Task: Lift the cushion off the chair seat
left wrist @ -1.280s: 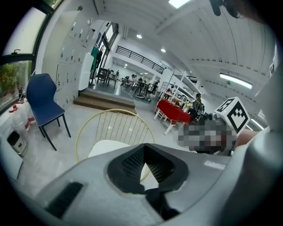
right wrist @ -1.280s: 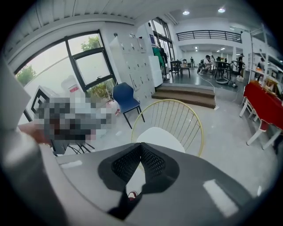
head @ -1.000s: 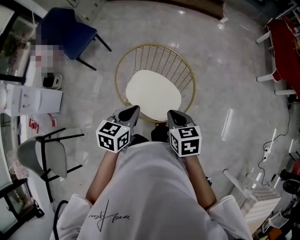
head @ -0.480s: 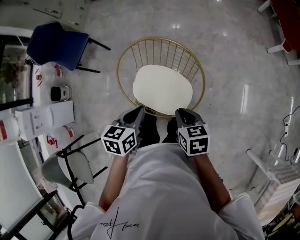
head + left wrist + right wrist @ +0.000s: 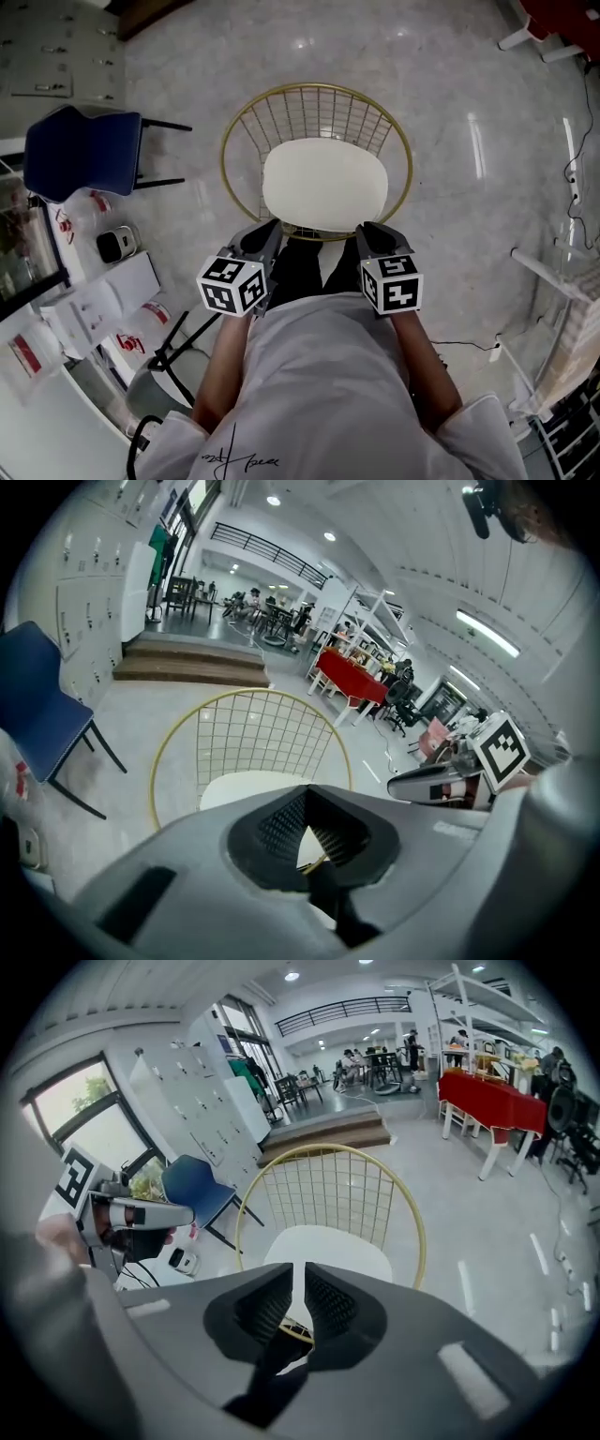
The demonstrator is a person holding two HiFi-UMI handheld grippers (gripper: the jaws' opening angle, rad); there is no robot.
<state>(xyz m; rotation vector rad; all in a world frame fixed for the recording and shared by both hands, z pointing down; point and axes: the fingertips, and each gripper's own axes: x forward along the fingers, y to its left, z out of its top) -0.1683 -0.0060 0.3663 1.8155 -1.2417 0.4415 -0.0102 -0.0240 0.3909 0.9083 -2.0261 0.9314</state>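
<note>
A cream cushion lies flat on the seat of a round gold wire chair. Both grippers hang just in front of the chair's near rim and touch nothing. My left gripper is at the cushion's near left corner, jaws shut and empty. My right gripper is at the near right corner; its jaws are opening, a thin slit between them, nothing inside. In the left gripper view the cushion shows beyond the shut left gripper. In the right gripper view the cushion lies beyond the right gripper.
A blue chair stands on the floor to the left, with white boxes and a grey chair nearer me. A cable runs along the floor at right. A red table and steps lie beyond the chair.
Both grippers have sunk and now sit closer to the chair's front rim. The head view has swung, so the chair appears larger and more centred.
</note>
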